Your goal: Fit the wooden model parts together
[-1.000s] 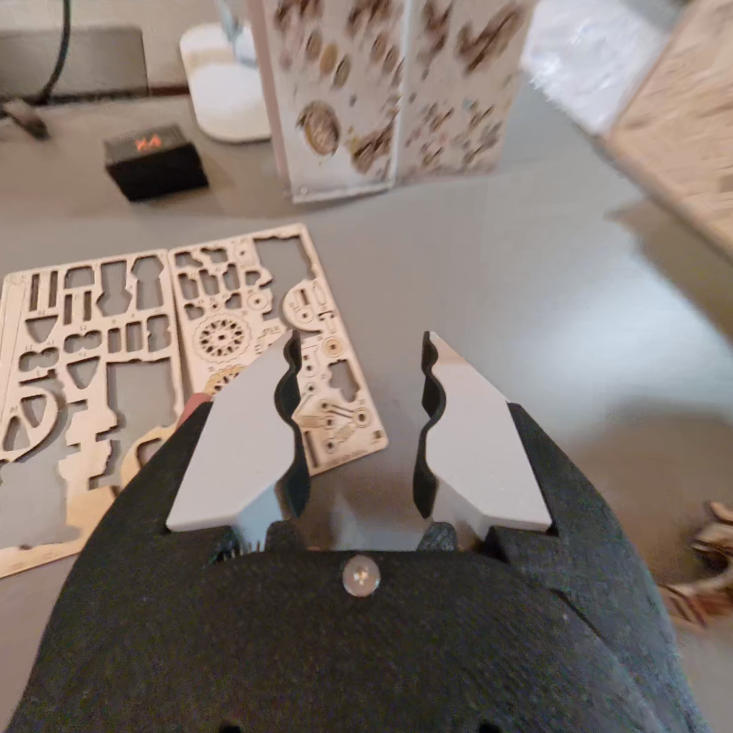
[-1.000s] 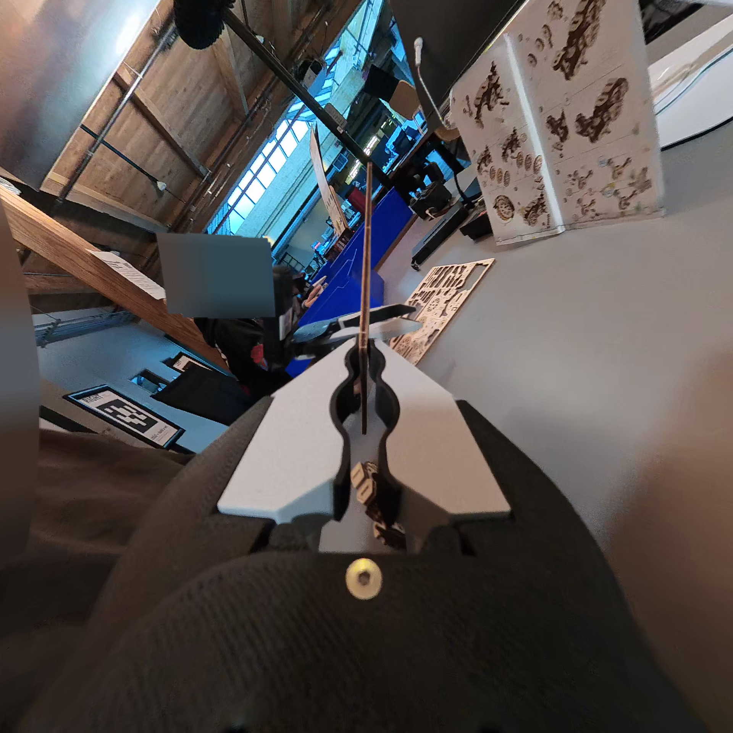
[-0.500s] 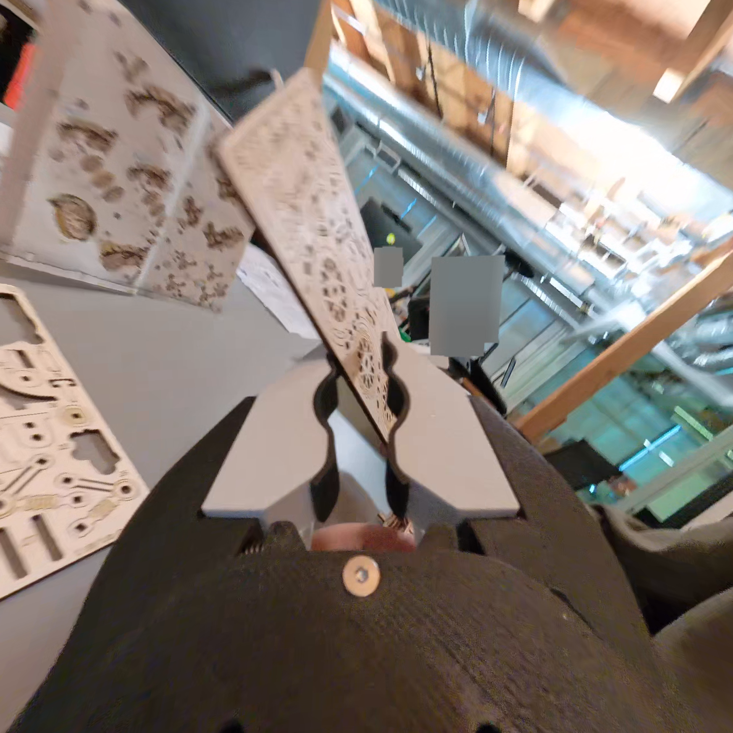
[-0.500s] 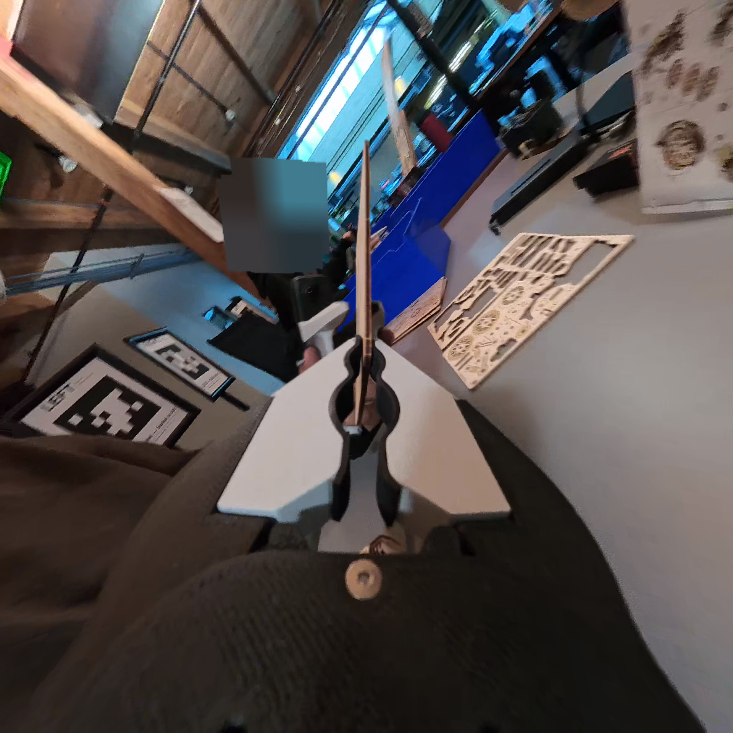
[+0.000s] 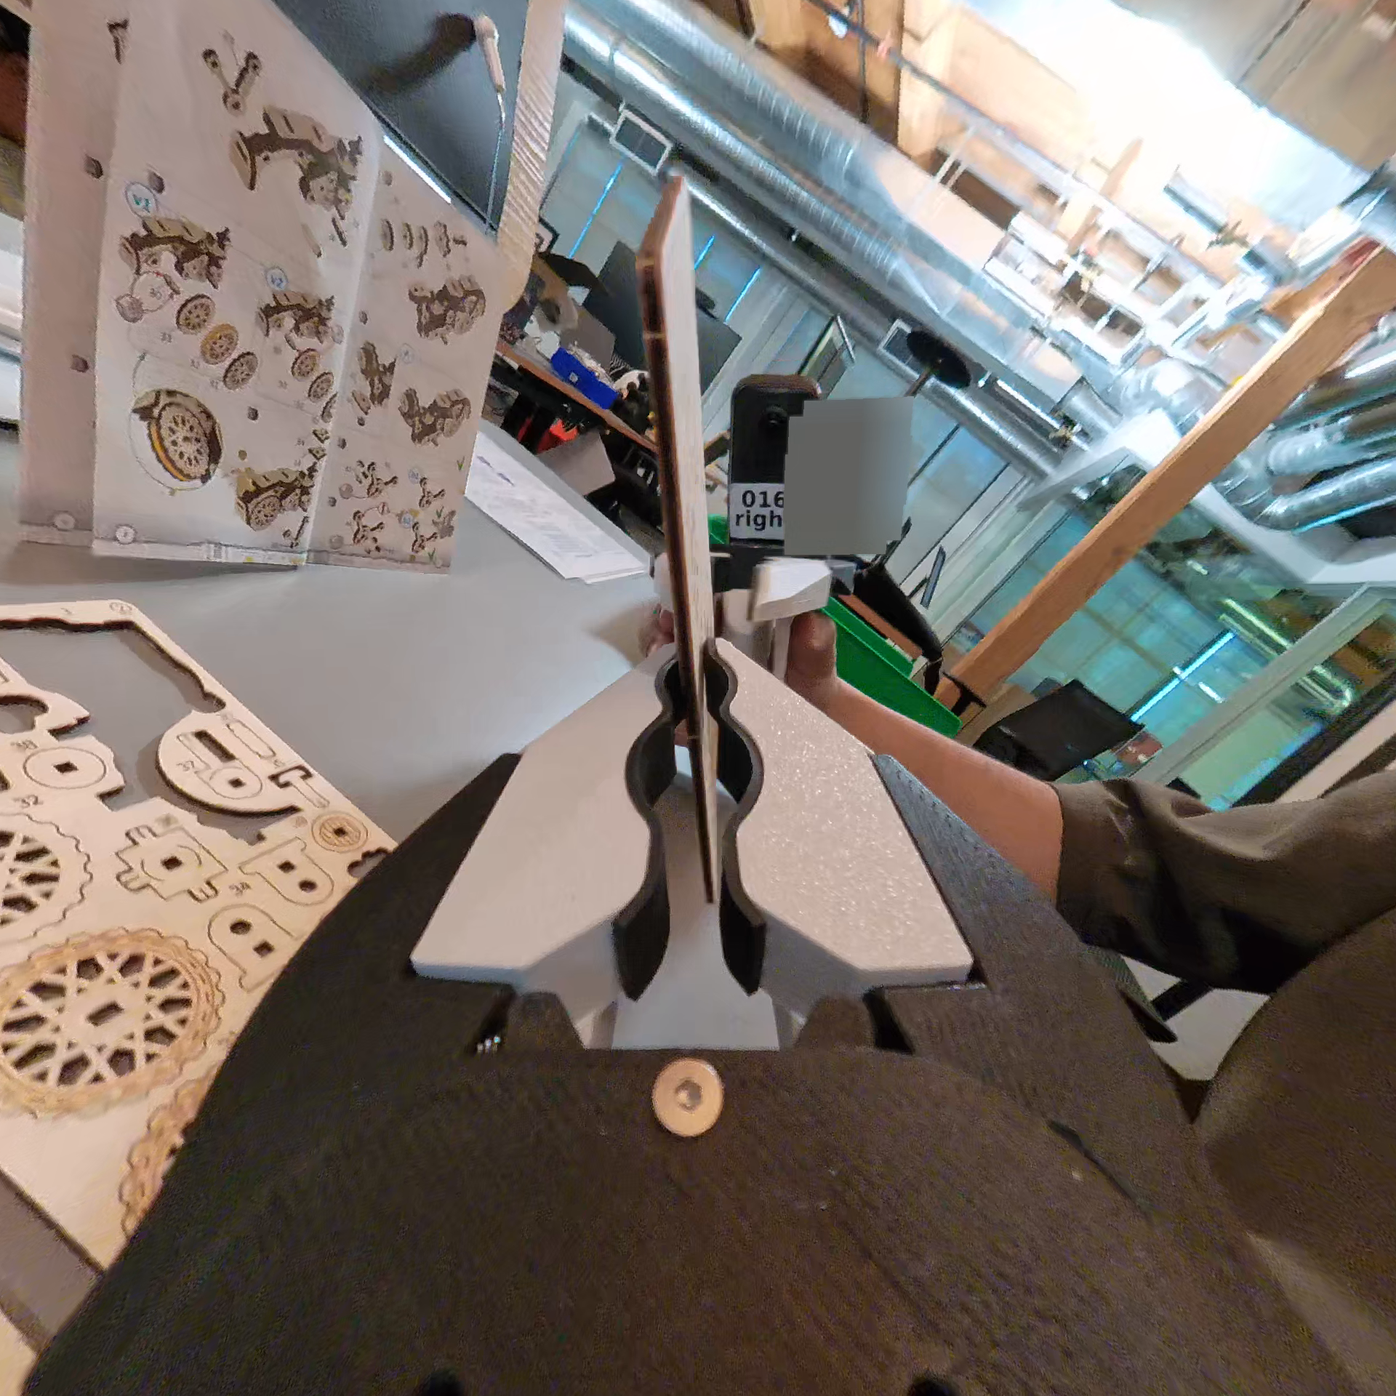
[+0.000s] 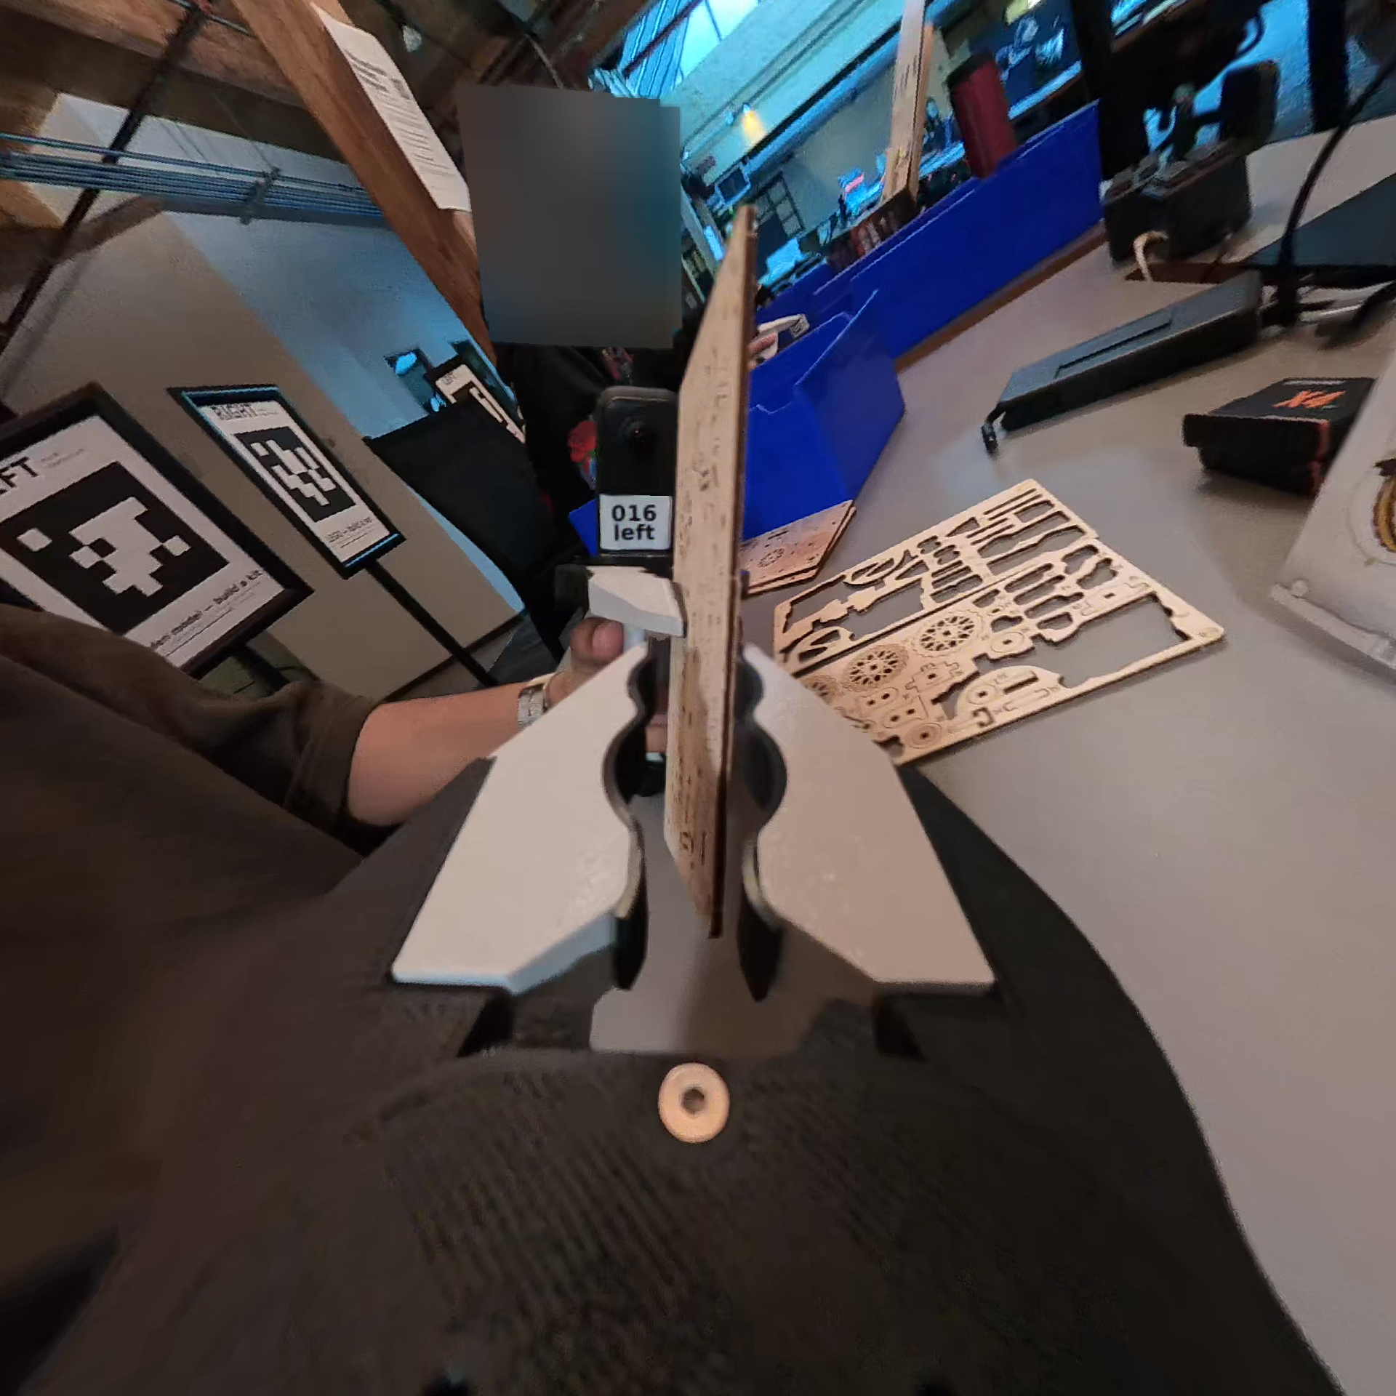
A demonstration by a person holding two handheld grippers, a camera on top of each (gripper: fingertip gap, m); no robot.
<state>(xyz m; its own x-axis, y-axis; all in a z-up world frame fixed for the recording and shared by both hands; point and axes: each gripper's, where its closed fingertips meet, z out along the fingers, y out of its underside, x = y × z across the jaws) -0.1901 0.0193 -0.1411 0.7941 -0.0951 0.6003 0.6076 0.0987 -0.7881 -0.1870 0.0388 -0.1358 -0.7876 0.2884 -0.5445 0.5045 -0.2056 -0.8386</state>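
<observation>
Left wrist view: thin laser-cut plywood sheet

Left gripper left table, now clamps raised wooden sheet.

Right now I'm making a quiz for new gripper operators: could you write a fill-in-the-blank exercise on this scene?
1. Both grippers hold the same wooden parts sheet, seen nearly ____-on.
2. The left gripper is ____ on that sheet; in the right wrist view the right gripper flanks it too.
3. Another punched-out parts sheet lies ____ on the grey table.
4. The folded instruction leaflet stands ____ on the table.

Missing words: edge; shut; flat; upright
</observation>
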